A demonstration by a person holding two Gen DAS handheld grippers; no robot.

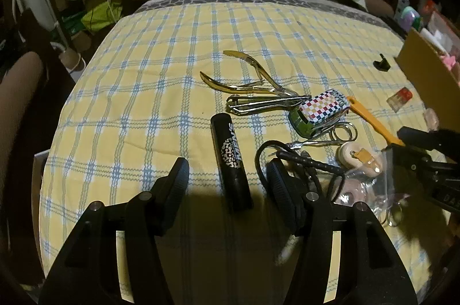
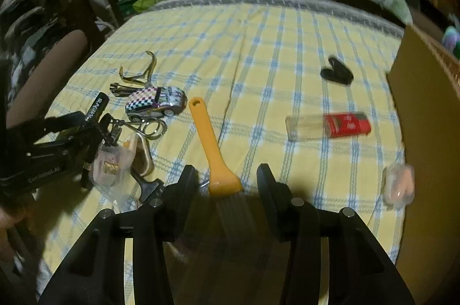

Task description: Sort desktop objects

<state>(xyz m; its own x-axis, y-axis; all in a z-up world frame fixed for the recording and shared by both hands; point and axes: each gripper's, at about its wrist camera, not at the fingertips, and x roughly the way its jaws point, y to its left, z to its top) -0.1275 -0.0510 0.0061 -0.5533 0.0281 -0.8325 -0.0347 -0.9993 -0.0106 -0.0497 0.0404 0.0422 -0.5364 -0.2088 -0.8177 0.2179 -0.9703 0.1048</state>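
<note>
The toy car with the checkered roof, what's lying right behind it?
Behind the toy car lie silver clippers and, further back, gold nippers. The clippers' near end reaches the car; whether it runs under the car cannot be seen.

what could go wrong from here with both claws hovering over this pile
1. The left claw straddles the black tube, but a black cord lies against its right finger and might get dragged along.
2. The right claw brackets the orange brush near its soft bristles, so a grip there may slip.
</note>
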